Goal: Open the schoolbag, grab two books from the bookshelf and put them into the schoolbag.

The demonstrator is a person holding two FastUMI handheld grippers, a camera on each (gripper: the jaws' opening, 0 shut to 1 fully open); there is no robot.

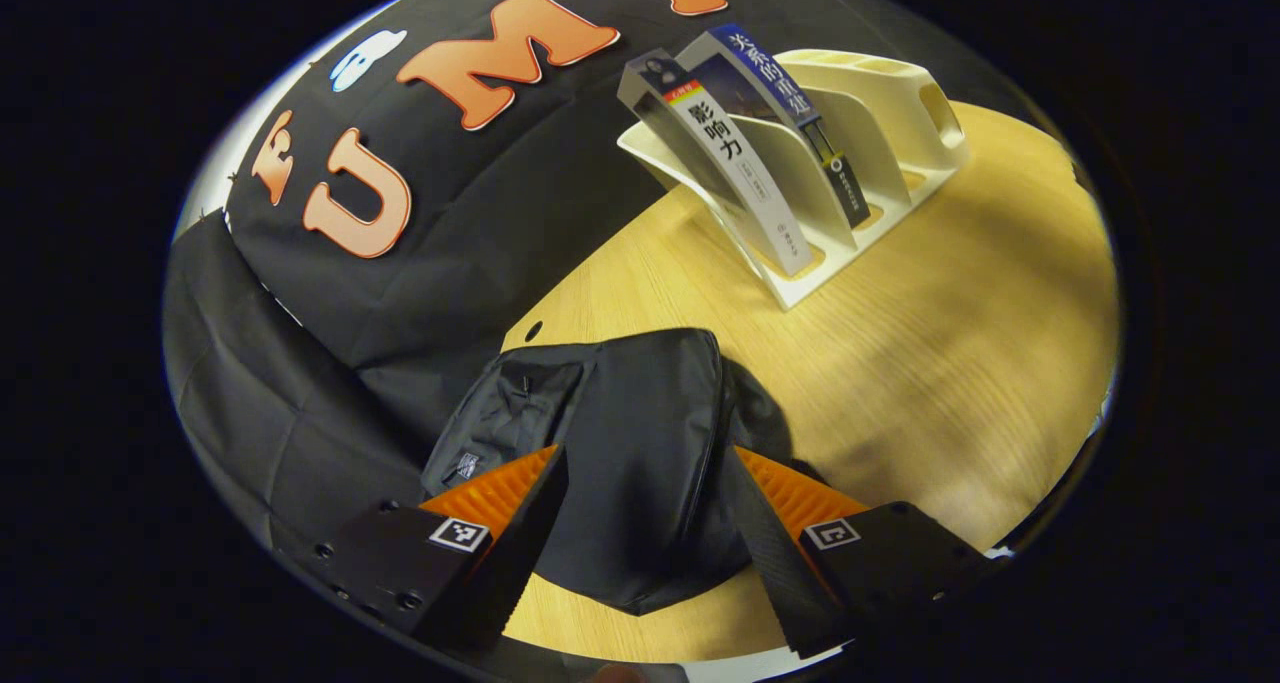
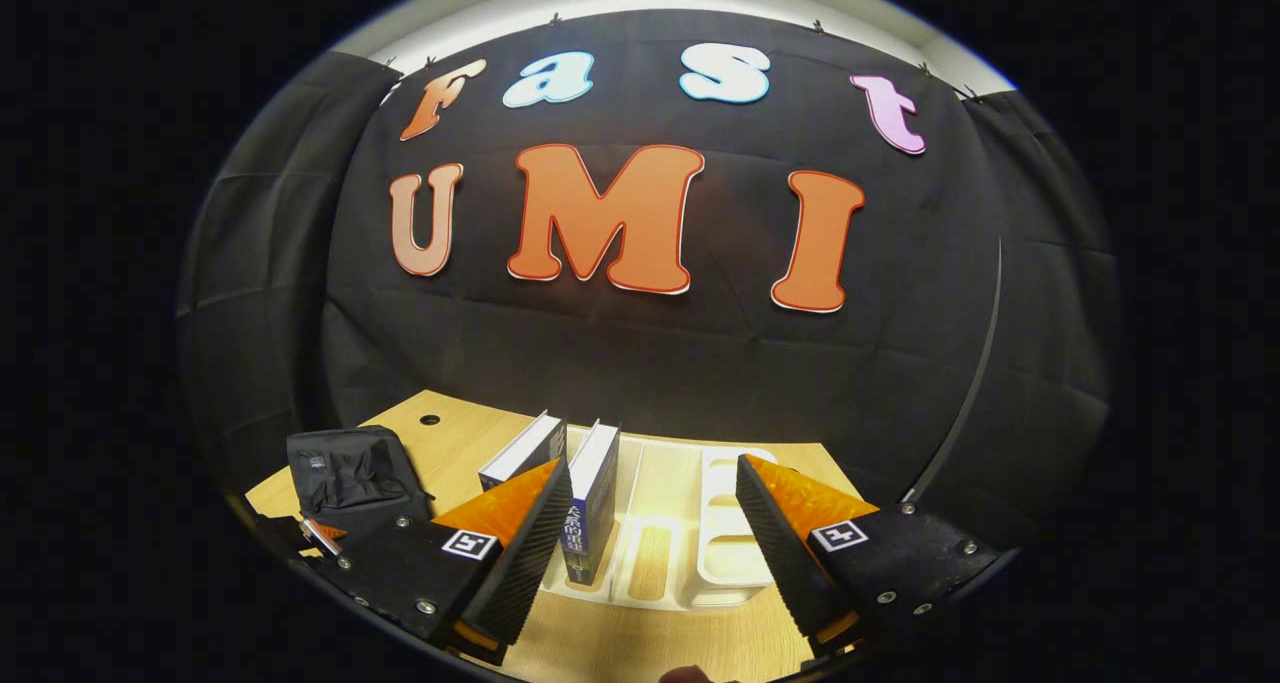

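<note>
Your left gripper (image 1: 645, 523) hangs over the near edge of the table (image 1: 930, 363) with its jaws spread wide, holding nothing. The black schoolbag (image 1: 640, 443) lies flat on the table right between and just beyond those jaws; whether its zipper is open you cannot tell. Beyond the bag, up and to the right of the jaws, stands the cream bookshelf (image 1: 880, 113) with two books leaning in its left slots: a grey-spined book (image 1: 735, 178) and a blue-spined book (image 1: 790, 113) beside it, touching or nearly so. Your right gripper (image 2: 650, 533) faces the bookshelf (image 2: 700, 543) head on, jaws also wide and empty. The blue-spined book (image 2: 592, 503) stands just inside the left jaw, the grey-spined book (image 2: 522, 453) partly hidden behind that jaw. The schoolbag (image 2: 350, 473) sits well off to the left of these jaws, near the table's (image 2: 640, 643) far left corner.
</note>
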